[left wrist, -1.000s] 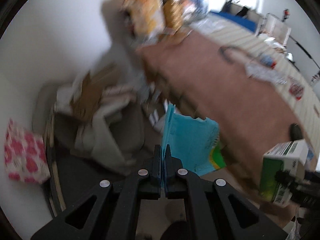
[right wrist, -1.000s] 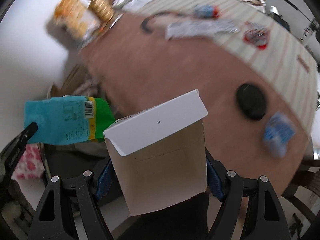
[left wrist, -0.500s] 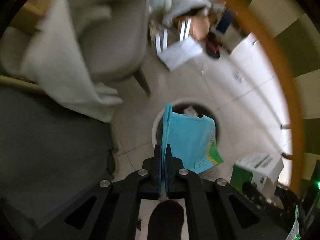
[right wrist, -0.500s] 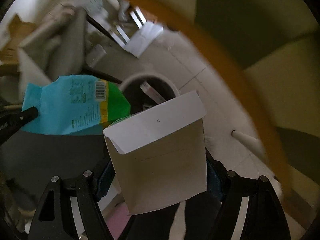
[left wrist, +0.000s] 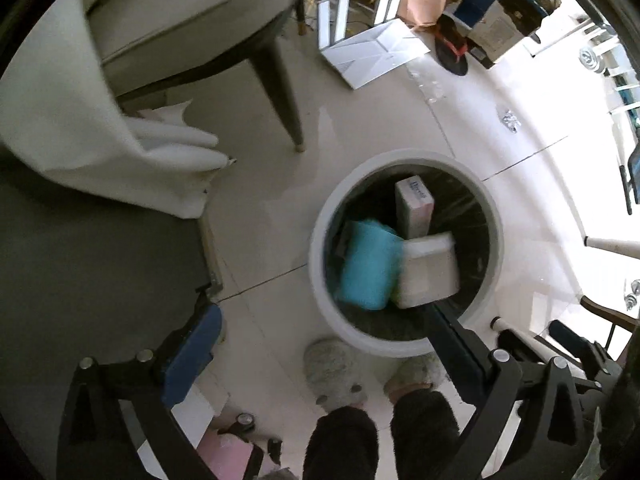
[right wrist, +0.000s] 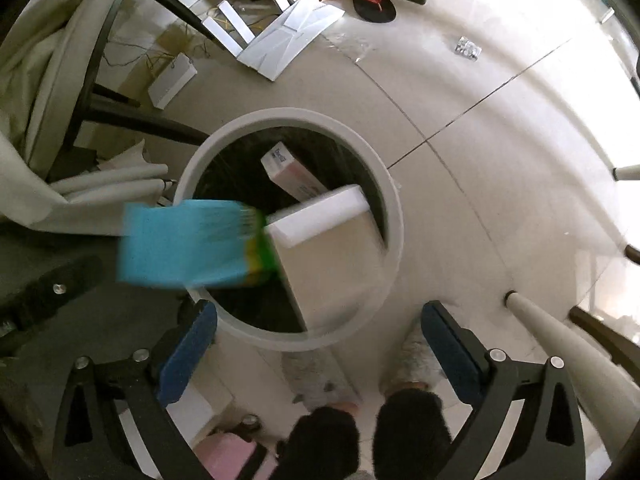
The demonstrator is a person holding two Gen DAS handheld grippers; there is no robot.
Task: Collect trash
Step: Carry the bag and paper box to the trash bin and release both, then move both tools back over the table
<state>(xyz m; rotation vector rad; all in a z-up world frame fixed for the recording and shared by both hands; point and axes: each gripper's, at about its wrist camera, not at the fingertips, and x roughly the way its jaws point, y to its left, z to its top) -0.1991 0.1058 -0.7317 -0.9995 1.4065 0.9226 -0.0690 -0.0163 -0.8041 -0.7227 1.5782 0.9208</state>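
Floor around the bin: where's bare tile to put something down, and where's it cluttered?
Bare tile: the stretch right of the white bin, out to the pale table leg, and the patch between the bin and the crumpled wrapper. Crowded: behind the bin, flattened white carton, boxes and sandal; left side, chair legs and draped cloth; near side, the person's slippers.

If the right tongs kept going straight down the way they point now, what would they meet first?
Probably the white carton, loose between the opening right tongs and tipping into the round bin; past it, the bin's near rim. Depth is unclear through the fisheye.
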